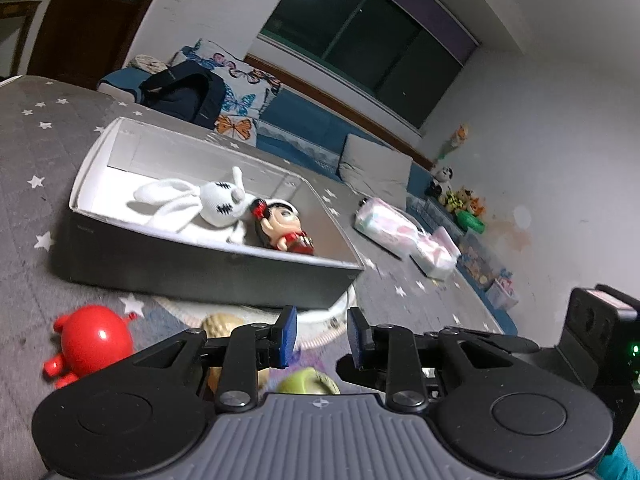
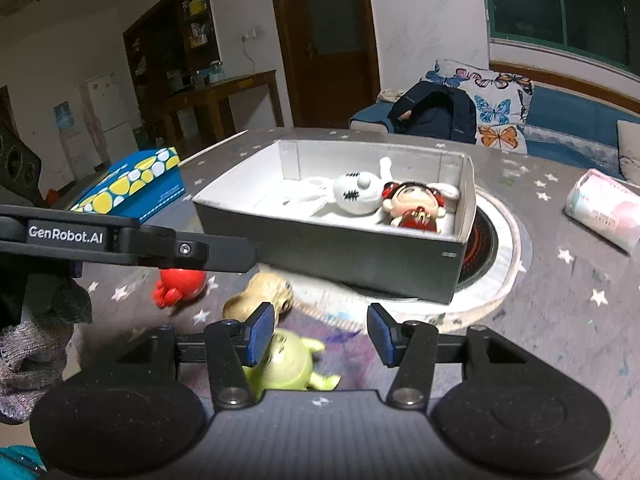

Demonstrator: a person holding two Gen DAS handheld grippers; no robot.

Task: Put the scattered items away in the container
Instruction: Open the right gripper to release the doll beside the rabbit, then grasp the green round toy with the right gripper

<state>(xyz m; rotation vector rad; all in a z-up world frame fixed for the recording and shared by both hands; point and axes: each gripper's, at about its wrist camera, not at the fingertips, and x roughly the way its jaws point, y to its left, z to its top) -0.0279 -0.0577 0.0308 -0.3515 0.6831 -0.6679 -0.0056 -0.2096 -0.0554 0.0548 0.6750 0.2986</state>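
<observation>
Both tools (empty) hover before the box [image 2: 332,256] of toys.

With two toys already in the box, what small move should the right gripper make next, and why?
Probably lower the right gripper onto the green toy just under its left finger. Its jaws stand open and empty, and the toy lies outside the box, like the red toy and the tan toy.
</observation>
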